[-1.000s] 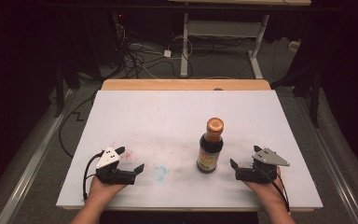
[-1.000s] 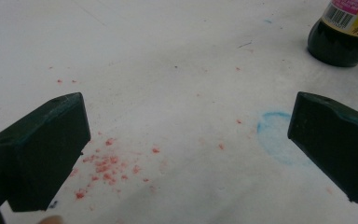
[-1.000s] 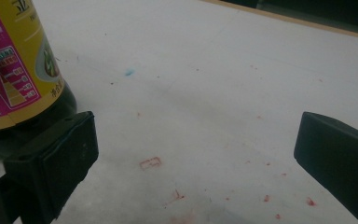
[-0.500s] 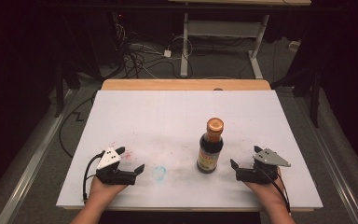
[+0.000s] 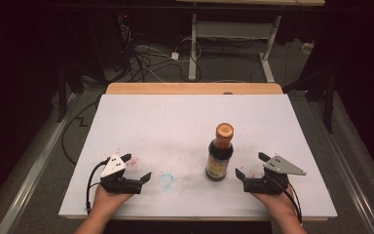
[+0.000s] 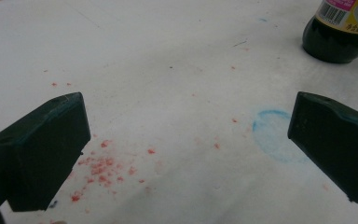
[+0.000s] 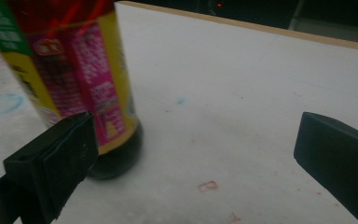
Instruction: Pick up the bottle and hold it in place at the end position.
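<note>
A: High view is showing the sauce bottle (image 5: 219,155) standing upright on the white desk (image 5: 185,122), sitting at about 4 o'clock from the middle of the desk.

B: Yep, and the right gripper (image 5: 255,168) is resting just at the bottle's 3 o'clock, not touching it. Its fingers are spread wide and gripping nothing.

A: In the right gripper view the bottle's label (image 7: 81,79) is sitting just behind one of its fingers (image 7: 51,158), so it's really close.

B: The left gripper (image 5: 139,174) is lying well apart at the bottle's 9 o'clock, fingers gaping wide too, holding nothing. A blue ring smudge (image 5: 166,181) is lying between it and the bottle, red specks (image 6: 100,168) under its fingers.
</note>
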